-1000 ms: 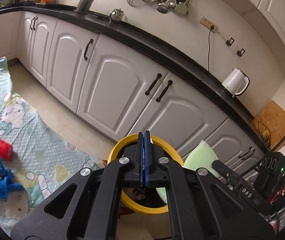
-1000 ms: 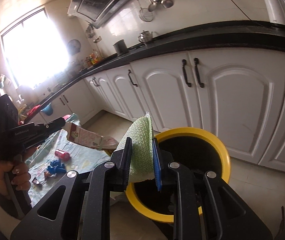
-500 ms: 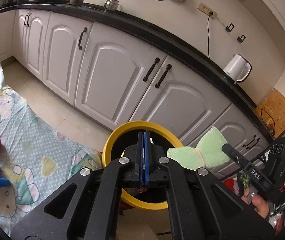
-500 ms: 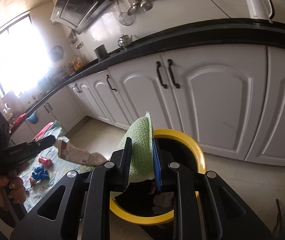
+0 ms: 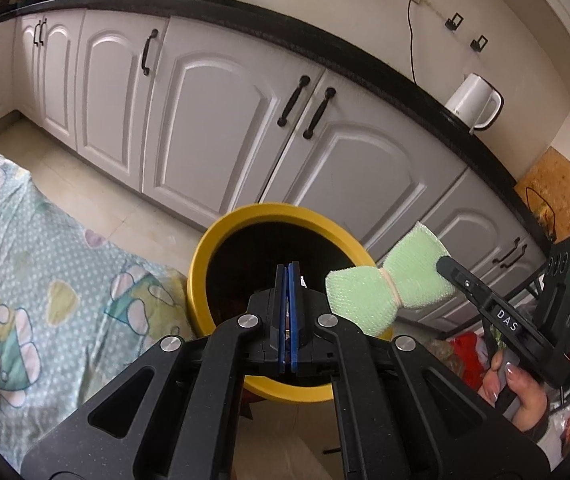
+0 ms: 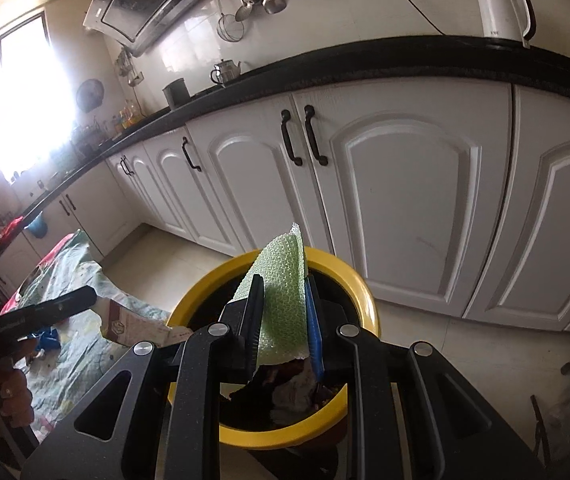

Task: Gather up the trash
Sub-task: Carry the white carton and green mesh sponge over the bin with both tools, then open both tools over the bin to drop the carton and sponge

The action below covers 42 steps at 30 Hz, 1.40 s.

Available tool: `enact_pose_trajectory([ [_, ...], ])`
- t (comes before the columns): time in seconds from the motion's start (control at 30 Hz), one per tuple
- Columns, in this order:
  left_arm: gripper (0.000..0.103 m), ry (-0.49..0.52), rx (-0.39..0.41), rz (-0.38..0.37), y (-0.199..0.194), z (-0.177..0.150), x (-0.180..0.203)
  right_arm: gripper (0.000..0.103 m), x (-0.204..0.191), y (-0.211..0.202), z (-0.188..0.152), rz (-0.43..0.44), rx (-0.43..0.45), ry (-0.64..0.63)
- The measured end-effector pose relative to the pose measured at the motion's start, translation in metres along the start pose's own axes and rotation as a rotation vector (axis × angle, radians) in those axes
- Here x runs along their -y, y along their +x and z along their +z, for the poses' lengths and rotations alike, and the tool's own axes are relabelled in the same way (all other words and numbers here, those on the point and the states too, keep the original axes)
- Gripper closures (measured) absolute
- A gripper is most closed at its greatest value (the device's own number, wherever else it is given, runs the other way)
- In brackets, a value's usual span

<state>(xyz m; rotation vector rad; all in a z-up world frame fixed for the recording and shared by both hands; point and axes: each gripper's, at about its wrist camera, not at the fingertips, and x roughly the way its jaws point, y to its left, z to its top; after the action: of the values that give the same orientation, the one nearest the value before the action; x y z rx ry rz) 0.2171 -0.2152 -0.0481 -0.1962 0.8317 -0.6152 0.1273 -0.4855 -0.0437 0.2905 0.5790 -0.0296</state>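
Two hand-held grippers hang over one yellow-rimmed bin (image 5: pixel 285 300); the right hand-held gripper (image 6: pixel 285 316) is clamped on a green mesh cloth (image 6: pixel 283 300), its fingers pressed against both sides, while the left hand-held gripper (image 5: pixel 288 312) has its jaws together with nothing visible between them; from the other side a brown carton (image 6: pixel 133 324) appears pinched at its tip, though the contact itself is hard to make out. Over the last second both have sunk toward the bin, so the rim that sat low and partly cut off now fills the middle of each view, and the cloth, which first showed only at the edge of the left view, now hangs over the near right part of the rim; scraps already lie in the dark inside. That puts the cloth where a release would likely drop it in, so the carrying step looks nearly done. On the patterned sheet (image 5: pixel 45 280) to the left, small coloured bits remain, so more collecting is probably still to come.
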Motion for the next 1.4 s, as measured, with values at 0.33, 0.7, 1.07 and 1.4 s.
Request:
enact_pose_trajectory([
  [0.33,0.103,0.002,-0.048,-0.003,0.017,-0.016,0.001,0.083,-0.005,0.015,-0.011,-0.032,-0.033,-0.029],
  [0.7,0.103,0.011,-0.099,-0.013,0.032,-0.029,0.005,0.082,-0.006,0.024,-0.02,-0.085,-0.052,-0.051],
  [1.07,0.103,0.006,-0.112,-0.013,0.031,-0.033,0.004,0.077,-0.002,0.024,-0.021,-0.089,-0.061,-0.021],
  [1.4,0.046,-0.014,-0.067,0.04,0.008,-0.028,-0.006,0.038,-0.005,0.014,-0.016,-0.089,-0.024,-0.007],
])
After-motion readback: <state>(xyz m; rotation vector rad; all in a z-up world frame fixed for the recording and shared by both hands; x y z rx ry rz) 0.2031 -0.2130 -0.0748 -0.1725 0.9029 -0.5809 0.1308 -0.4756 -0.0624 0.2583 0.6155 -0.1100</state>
